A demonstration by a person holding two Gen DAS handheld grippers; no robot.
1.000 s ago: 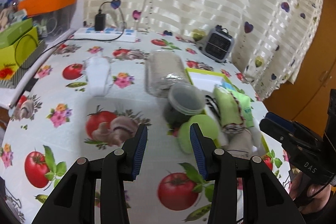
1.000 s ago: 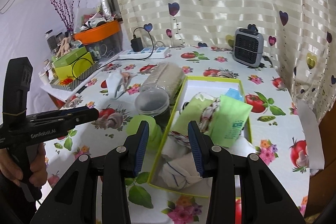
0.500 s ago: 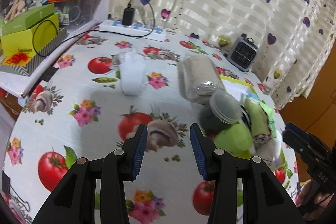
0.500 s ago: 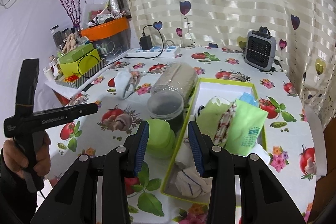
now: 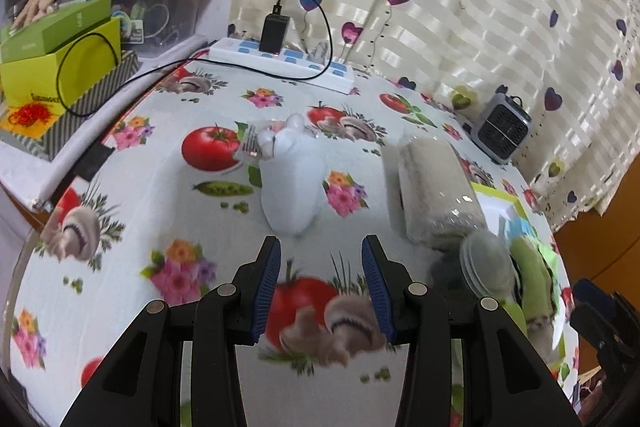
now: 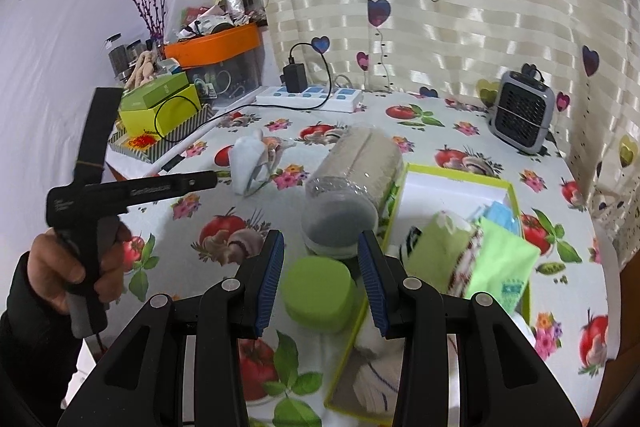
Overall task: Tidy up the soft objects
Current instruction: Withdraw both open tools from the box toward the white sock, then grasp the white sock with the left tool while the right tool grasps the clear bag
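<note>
The left gripper (image 5: 320,283) hangs wide open and empty just short of the white plush toy (image 5: 290,179), which lies mid-table left of the beige roll (image 5: 432,195). Its clear wrap may slip between the pads. The right gripper (image 6: 320,275), equally agape and empty, risks nudging the green tub (image 6: 320,293) beside the lime tray (image 6: 460,179). A glossy fruit-print tablecloth (image 5: 160,227) meets heart-dotted curtains (image 6: 440,7) at the far edge.

Probably a home, heart-print curtain (image 6: 440,7), fruit-print tablecloth (image 5: 160,211), cluttered storage bin (image 6: 216,47)
</note>
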